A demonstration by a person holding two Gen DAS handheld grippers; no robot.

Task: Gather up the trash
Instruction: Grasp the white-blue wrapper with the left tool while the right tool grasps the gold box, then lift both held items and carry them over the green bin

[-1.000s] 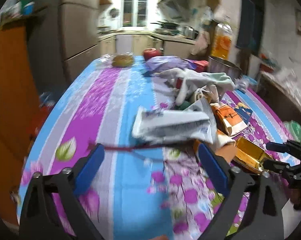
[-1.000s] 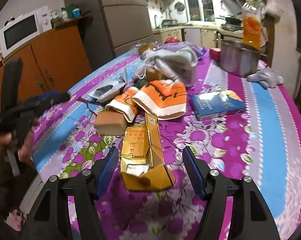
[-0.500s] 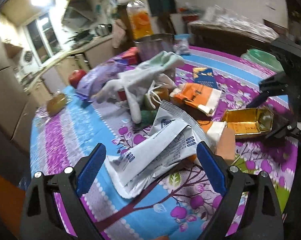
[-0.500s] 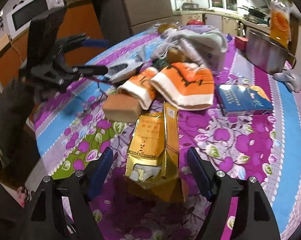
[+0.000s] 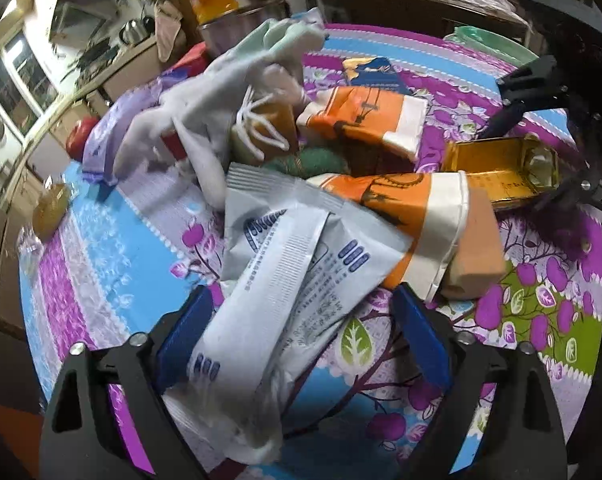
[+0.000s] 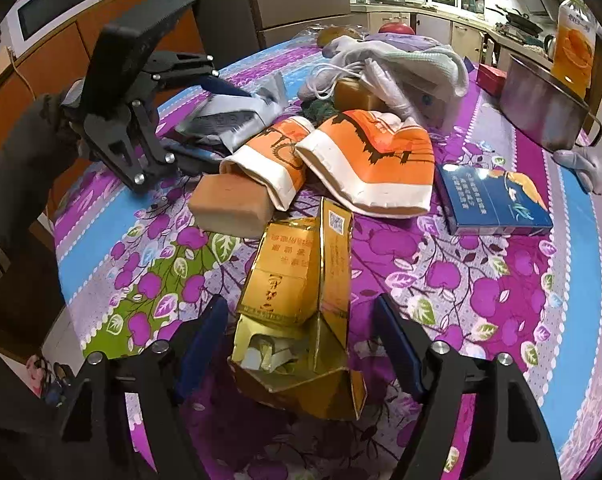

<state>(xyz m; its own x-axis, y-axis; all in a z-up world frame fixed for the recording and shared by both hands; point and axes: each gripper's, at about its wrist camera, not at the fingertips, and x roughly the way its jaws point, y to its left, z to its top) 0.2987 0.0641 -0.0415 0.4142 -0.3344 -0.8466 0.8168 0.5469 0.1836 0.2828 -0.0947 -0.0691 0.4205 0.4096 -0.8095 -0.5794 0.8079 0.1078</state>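
With both jaws spread wide and nothing held, the white wrapper (image 5: 293, 280) on the worktop (image 5: 113, 240) between the left hand-held gripper (image 5: 301, 332) fingers could have been pinched only at its limp edge and dropped, while the torn gold carton (image 6: 301, 304) between the right hand-held gripper (image 6: 301, 344) fingers could have been crushed.

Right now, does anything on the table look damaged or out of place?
Yes. The gold carton lying between the open right gripper fingers is torn open at its near end, with crumpled paper showing inside. The white wrapper between the open left gripper fingers is creased and empty-looking.
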